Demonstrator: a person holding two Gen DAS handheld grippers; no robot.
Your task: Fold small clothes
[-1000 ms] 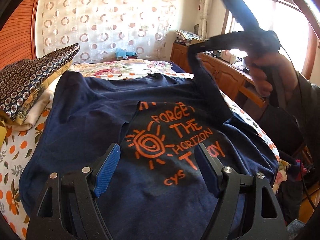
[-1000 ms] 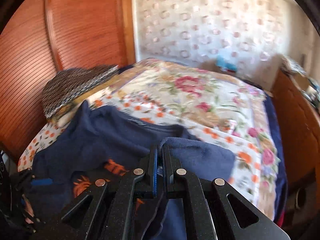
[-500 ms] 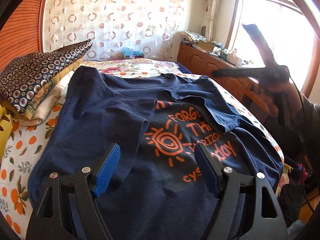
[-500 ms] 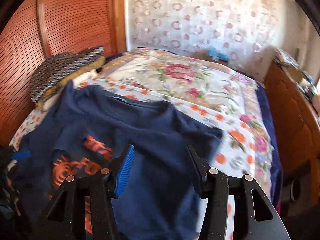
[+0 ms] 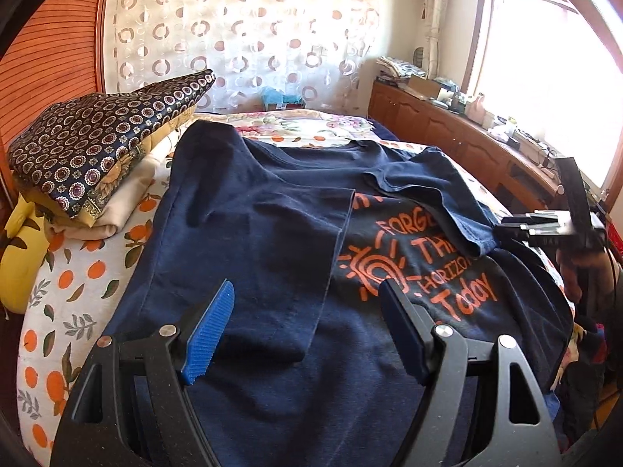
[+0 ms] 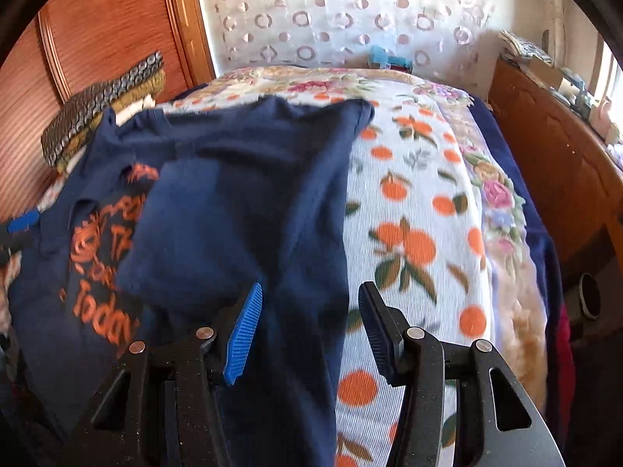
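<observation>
One navy T-shirt (image 5: 249, 233) lies spread across the middle of the left wrist view, on a bedspread (image 5: 78, 284) printed with oranges. Its orange chest print shows right of centre, and both sleeves are folded inward over the body: one panel covers the left half of the chest, the other lies across the upper right, partly hiding the lettering. In the right wrist view the same shirt (image 6: 241, 210) fills the left and centre, its edge running down the middle of the frame.

At the bottom of the left wrist view the left gripper (image 5: 307, 315) hovers above the shirt with its fingers wide apart and nothing between them. The right gripper (image 6: 307, 307) has just been opening; its fingers stand apart over the shirt's right edge, no cloth pinched. It also appears at the right edge of the left wrist view (image 5: 502, 229).

Folded patterned bedding (image 5: 97, 148) is stacked at the upper left, beside a wooden headboard (image 5: 46, 58). A wooden cabinet (image 5: 447, 132) runs along the upper right below a bright window (image 5: 545, 78).
</observation>
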